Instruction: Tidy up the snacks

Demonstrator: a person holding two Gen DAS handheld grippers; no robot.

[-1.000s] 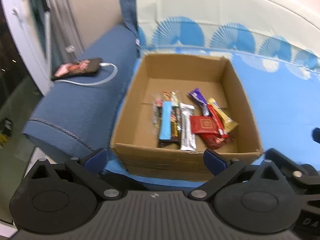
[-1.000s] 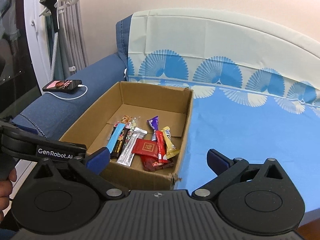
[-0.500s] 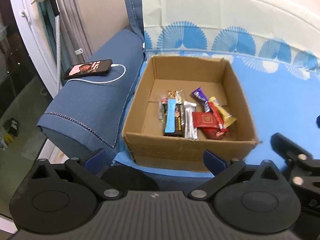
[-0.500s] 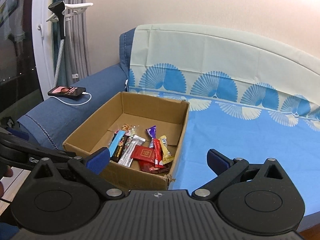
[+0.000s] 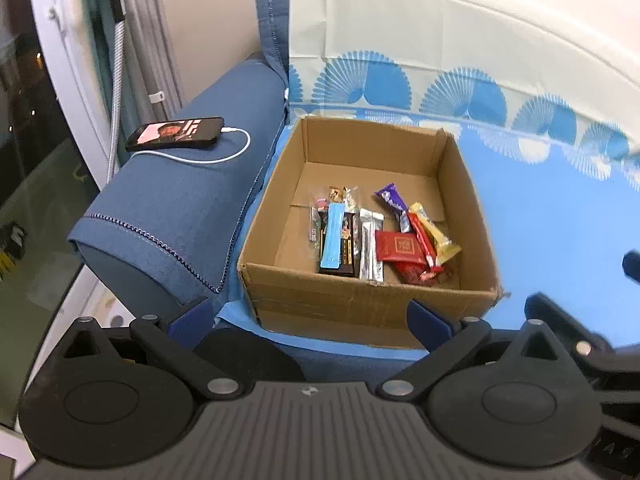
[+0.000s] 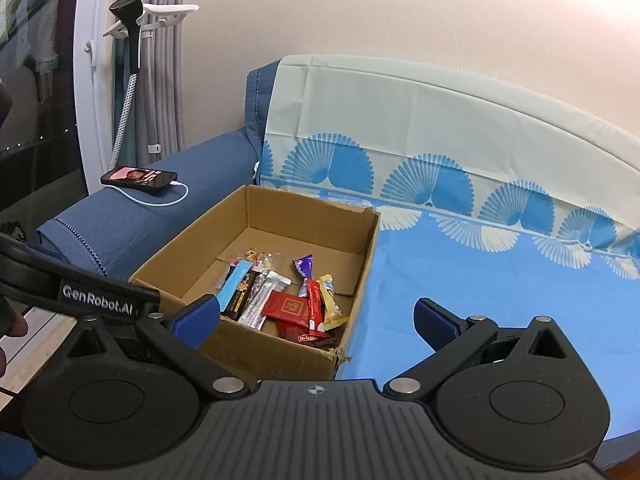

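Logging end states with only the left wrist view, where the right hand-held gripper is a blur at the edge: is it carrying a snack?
Observer: No. The right hand-held gripper is open, with nothing between its fingers.
Operator: Where are the snacks relative to it?
Observer: Ahead and to its left, inside the cardboard box.
Operator: Is whoever holds the left one visible?
Observer: Only a person's fingertips at the frame's left edge, beside the left hand-held gripper.
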